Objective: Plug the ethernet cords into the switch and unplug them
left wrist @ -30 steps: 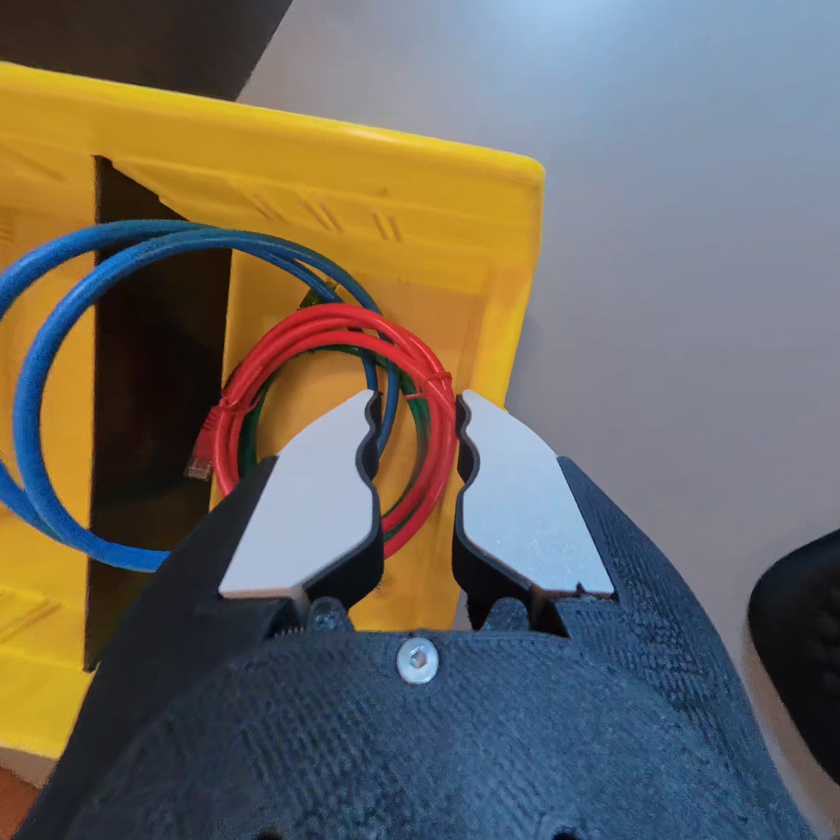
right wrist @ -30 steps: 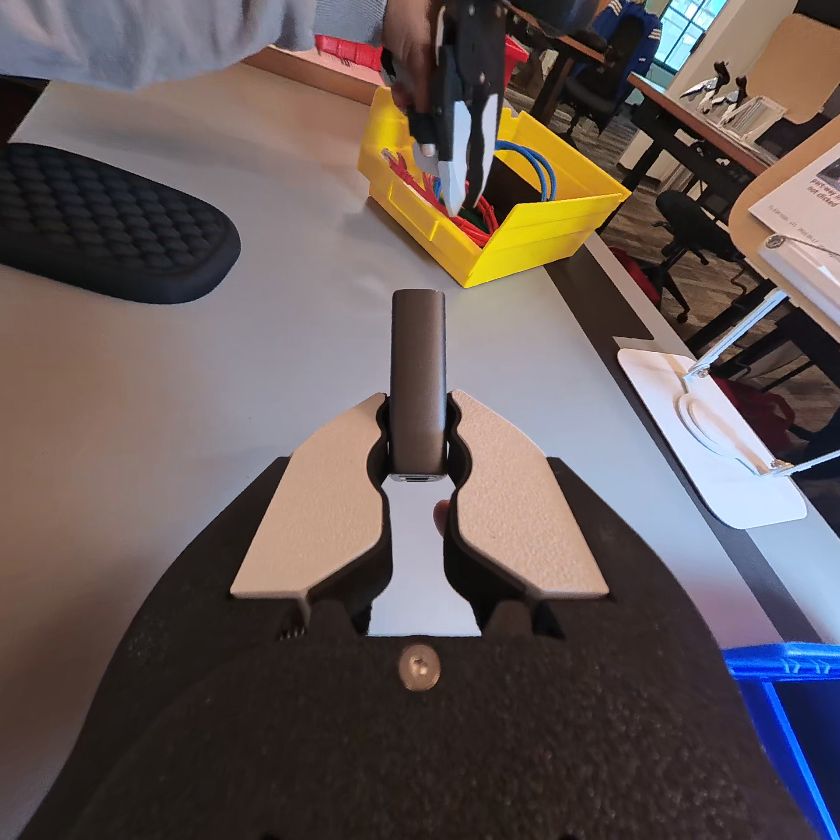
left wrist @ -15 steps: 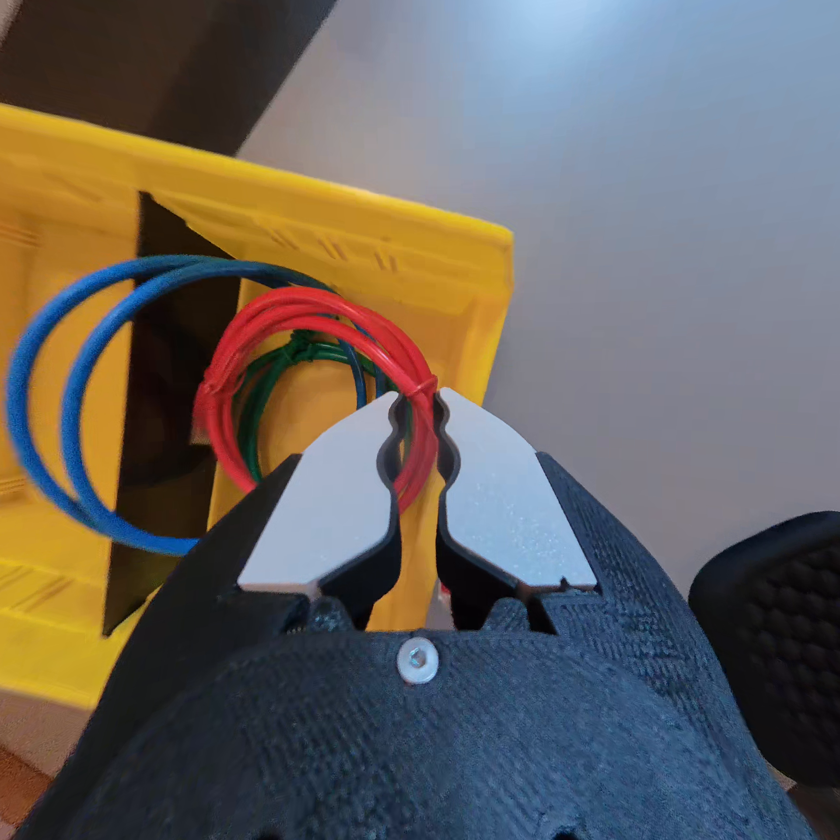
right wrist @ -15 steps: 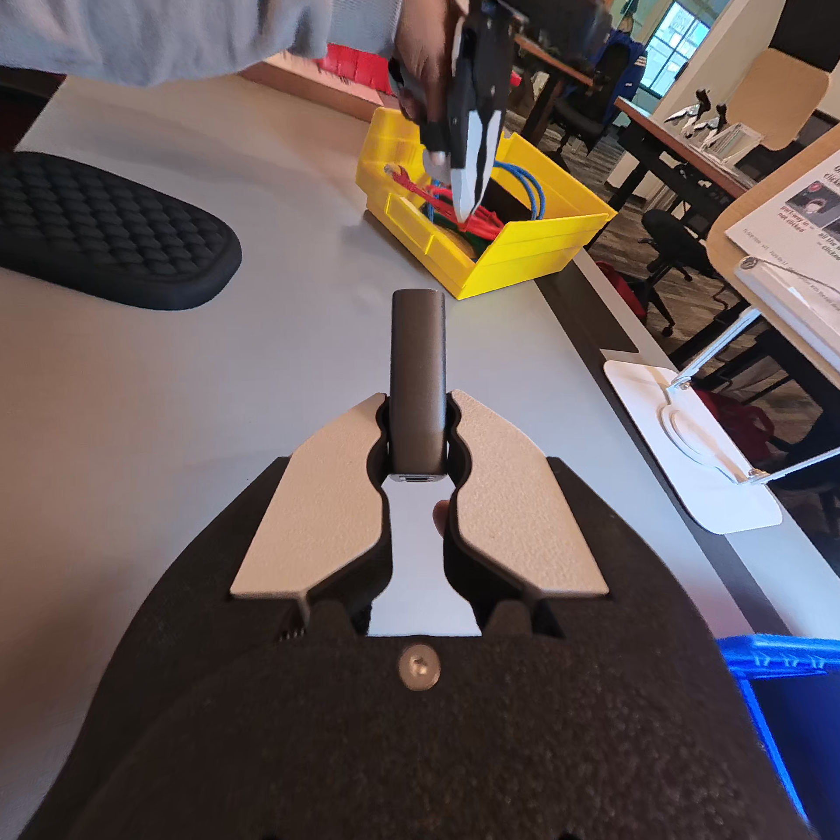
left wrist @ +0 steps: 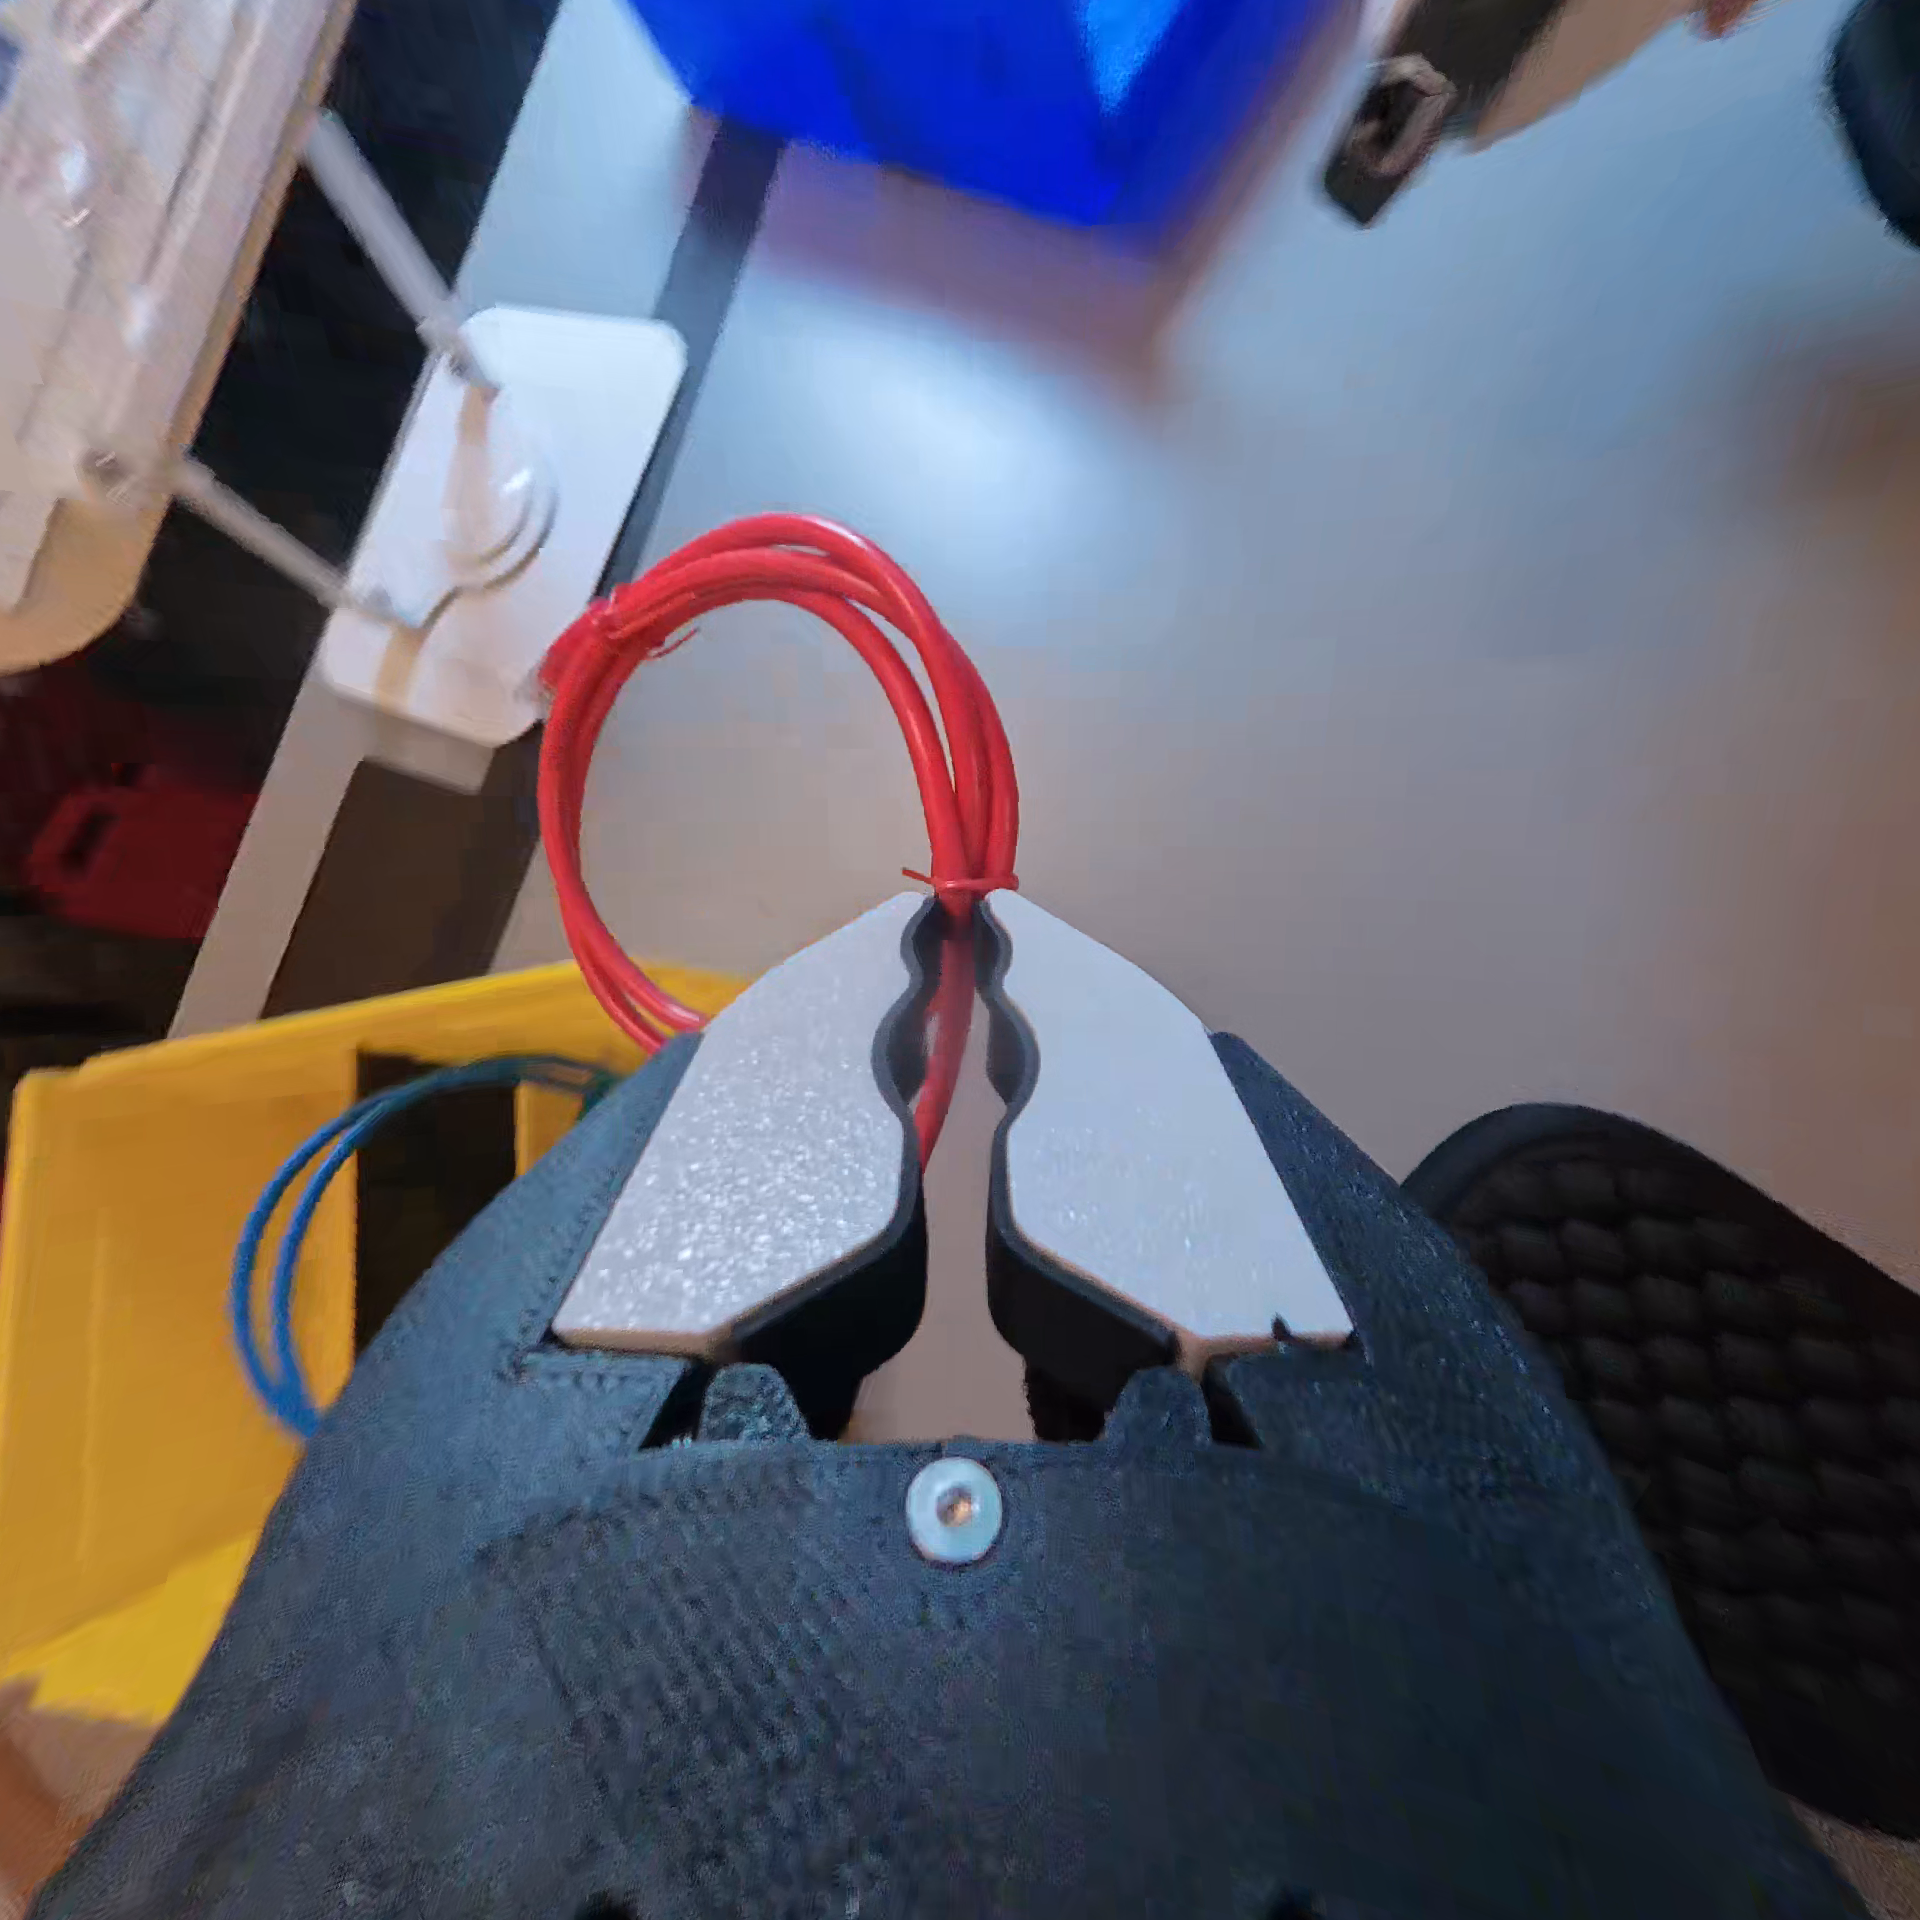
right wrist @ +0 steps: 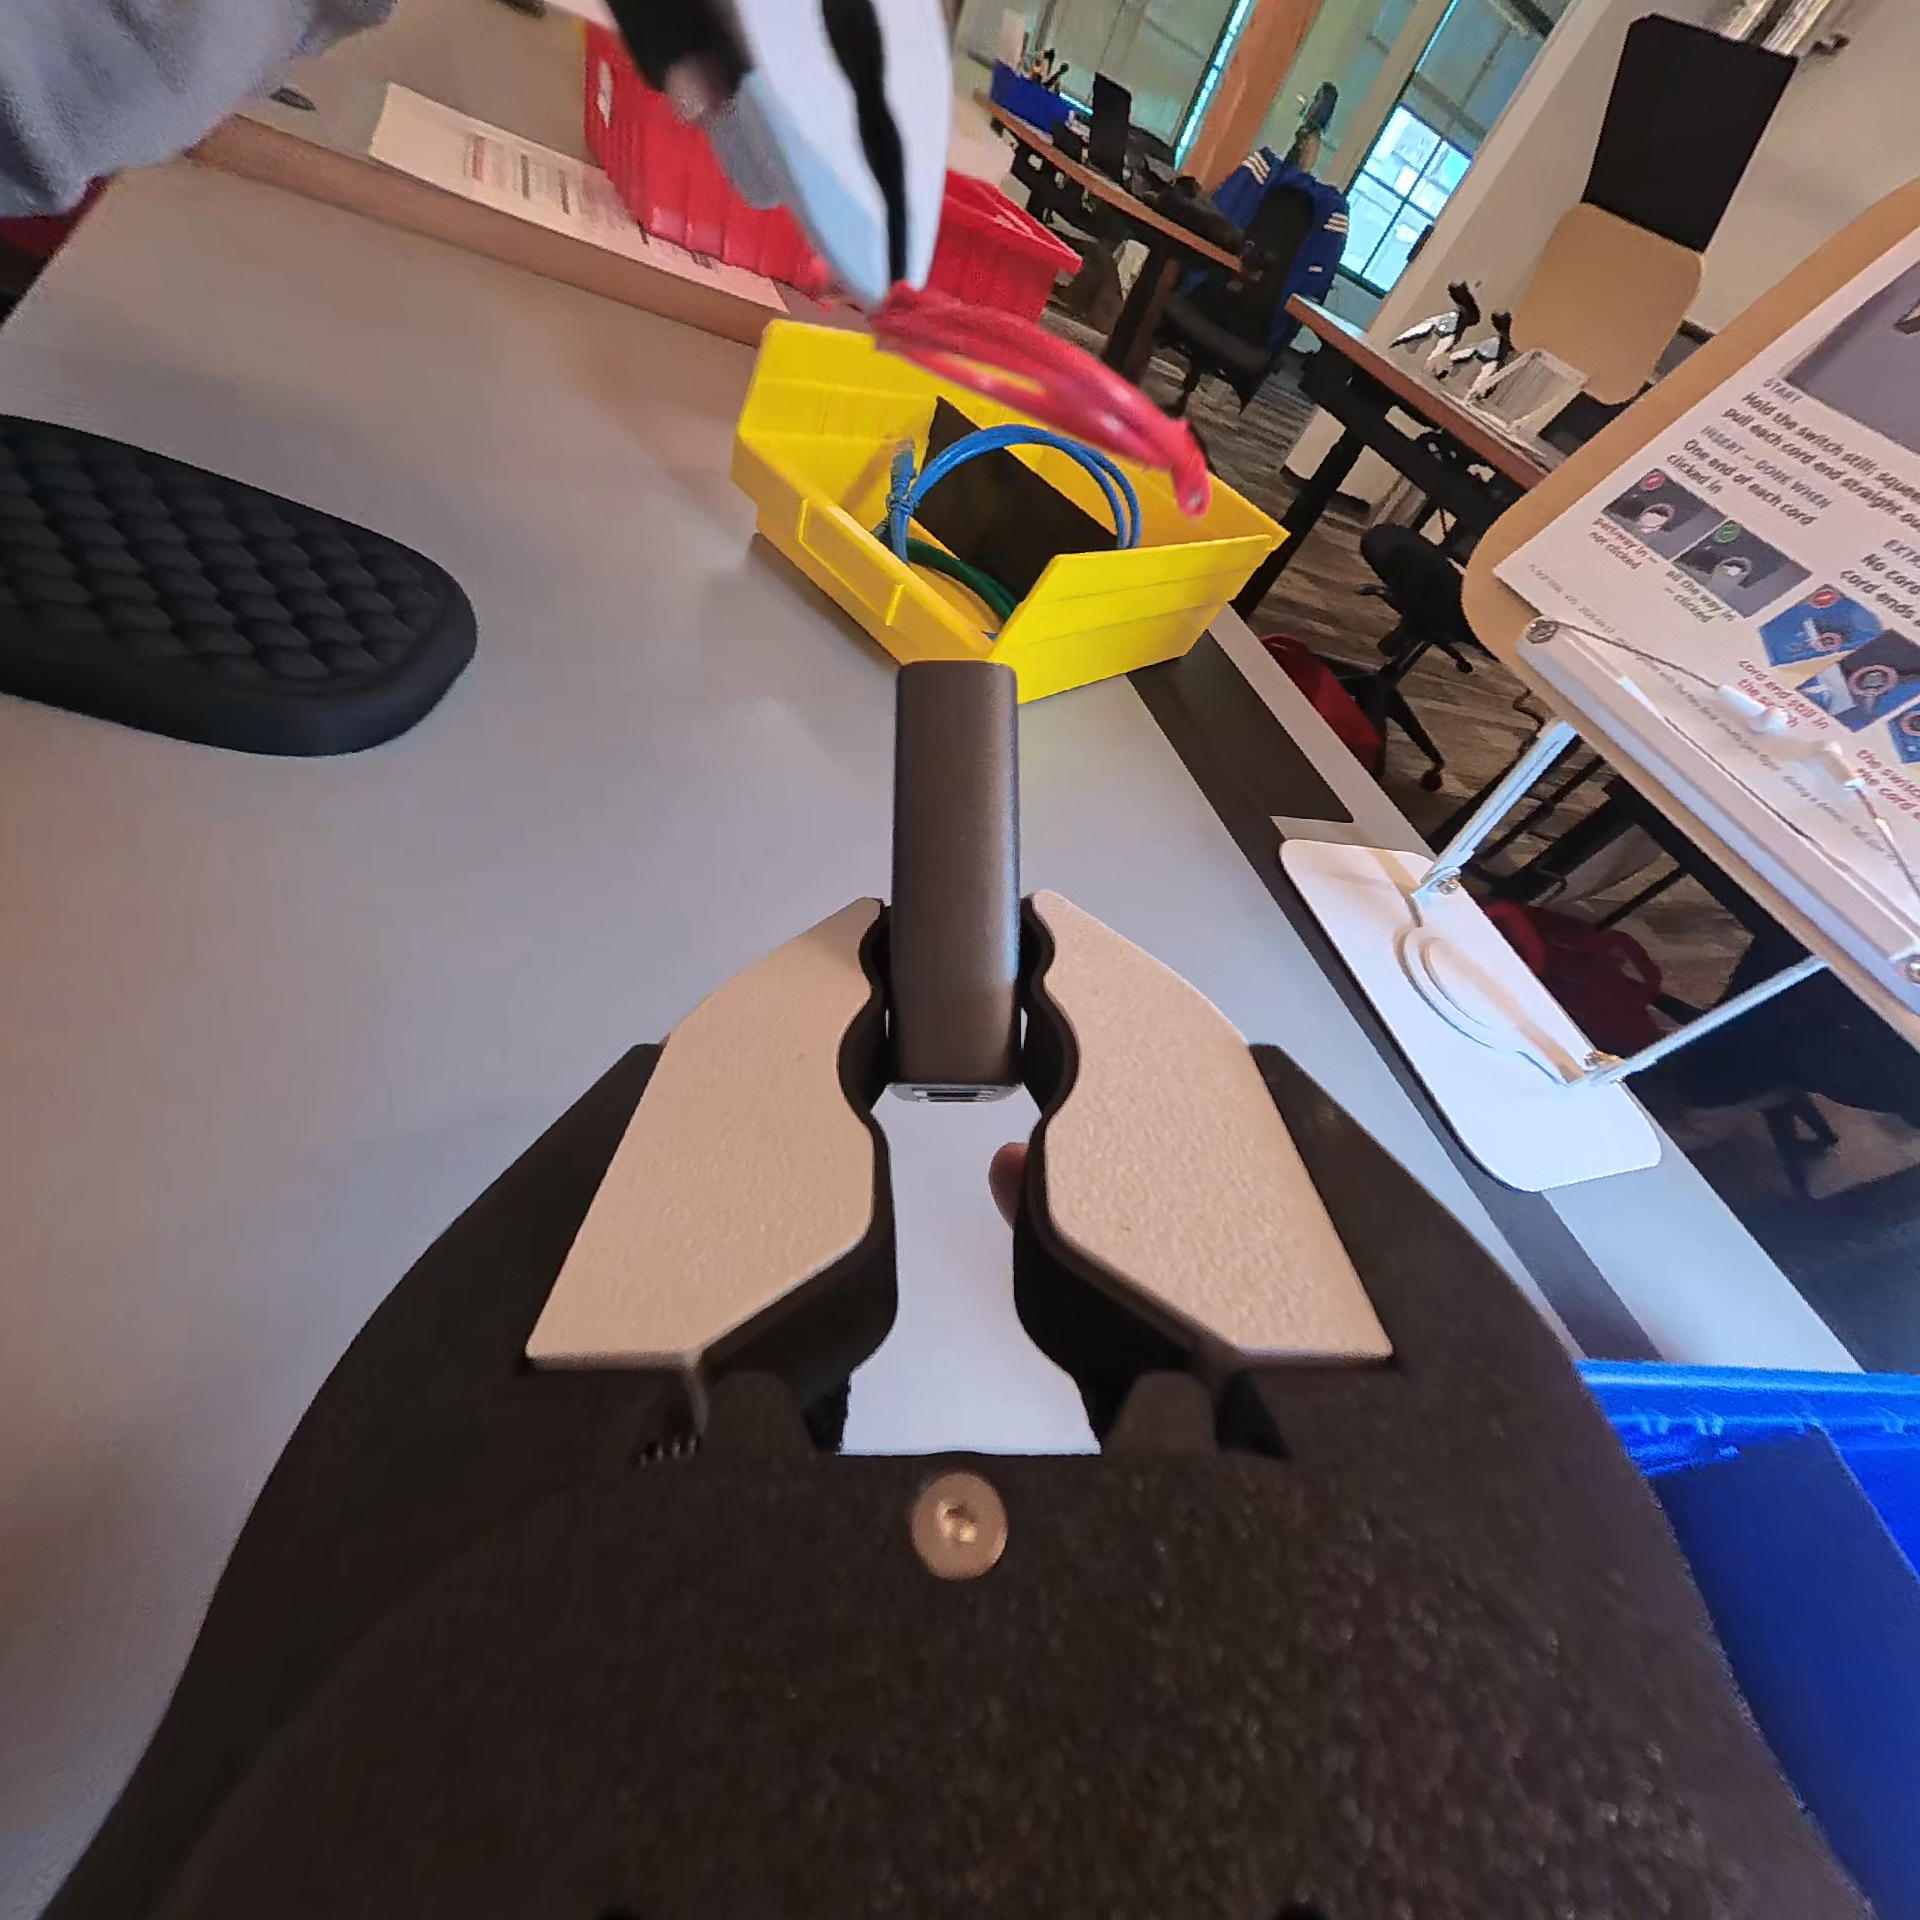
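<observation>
My left gripper point(left wrist: 958, 914) is clamped on a coiled red cord point(left wrist: 774, 769), pinching the bundle at its tie so that the loop stands up beyond the fingertips, clear of the yellow bin point(left wrist: 125, 1299). From the right wrist view, the same gripper point(right wrist: 883, 281) hangs in the air above the bin's point(right wrist: 1132, 592) far-left corner, the red coil point(right wrist: 1039, 395) trailing from it to the right over the bin, one plug end dangling lowest. In the bin lie a blue cord point(right wrist: 1039, 468), looped against the dark divider, and a green cord point(right wrist: 956, 582) nearer the front wall. My right gripper point(right wrist: 954, 997) is closed on the switch point(right wrist: 954, 831), a dark, slim, round-edged block that sticks straight out past the fingertips above the grey table point(right wrist: 416, 935), with a small port showing on its near end. The bin sits far along the table, well apart from the switch. A black, dimpled pad point(right wrist: 187, 582) lies on the left of the table. At the right edge stand a white stand base point(right wrist: 1455, 1029) and the instruction board point(right wrist: 1766, 582) it carries, and a blue bin point(right wrist: 1787, 1558) shows at the near right corner.
</observation>
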The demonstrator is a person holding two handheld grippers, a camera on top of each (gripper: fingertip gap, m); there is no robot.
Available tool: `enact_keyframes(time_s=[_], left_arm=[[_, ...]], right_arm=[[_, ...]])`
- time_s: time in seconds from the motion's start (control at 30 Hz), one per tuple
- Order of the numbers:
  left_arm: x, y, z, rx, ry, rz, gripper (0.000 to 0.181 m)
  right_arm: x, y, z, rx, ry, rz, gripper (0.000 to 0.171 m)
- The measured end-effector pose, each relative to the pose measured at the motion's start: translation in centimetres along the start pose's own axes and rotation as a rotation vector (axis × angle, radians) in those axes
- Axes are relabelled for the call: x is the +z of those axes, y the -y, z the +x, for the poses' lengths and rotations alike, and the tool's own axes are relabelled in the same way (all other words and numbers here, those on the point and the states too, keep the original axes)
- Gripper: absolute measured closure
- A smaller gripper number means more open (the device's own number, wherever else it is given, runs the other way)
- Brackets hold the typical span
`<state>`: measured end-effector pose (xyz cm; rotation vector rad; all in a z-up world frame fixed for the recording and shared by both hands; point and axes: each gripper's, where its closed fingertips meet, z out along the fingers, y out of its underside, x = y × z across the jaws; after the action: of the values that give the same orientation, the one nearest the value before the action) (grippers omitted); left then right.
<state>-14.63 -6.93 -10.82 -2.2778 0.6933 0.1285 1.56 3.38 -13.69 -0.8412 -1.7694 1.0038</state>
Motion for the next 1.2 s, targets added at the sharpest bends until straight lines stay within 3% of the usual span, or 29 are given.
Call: enact_keyframes(time_s=[0.03,0.23,0.4,0.63,0.87,0.97,1.2], left_arm=[[0.9,0.5,1.6,0.034,-0.032,0.02,0.175],[7.1,0.6,9.7,0.203,-0.238,0.064,0.175],[10.4,-0.9,11.9,0.209,-0.318,0.025,0.175],[11.5,-2.3,12.7,0.26,-0.331,-0.051,0.175],[11.1,-2.0,12.3,0.228,-0.307,0.002,0.175],[11.3,-1.7,12.0,0.159,-0.284,0.01,0.175],[11.5,0.7,9.4,-0.283,-0.261,0.16,0.175]], right_arm=[[-0.2,-0.1,0.3,-0.006,-0.01,-0.002,0.15],[-1.1,-2.2,1.2,-0.059,-0.048,-0.063,0.15],[-1.2,-3.2,1.3,-0.059,-0.051,-0.088,0.15],[-1.1,-3.6,1.2,-0.053,-0.045,-0.098,0.15],[-1.1,-3.3,1.2,-0.056,-0.052,-0.089,0.15],[-1.0,-3.4,1.3,-0.05,-0.052,-0.09,0.15],[-1.0,-3.4,1.5,-0.042,-0.064,-0.087,0.15]])
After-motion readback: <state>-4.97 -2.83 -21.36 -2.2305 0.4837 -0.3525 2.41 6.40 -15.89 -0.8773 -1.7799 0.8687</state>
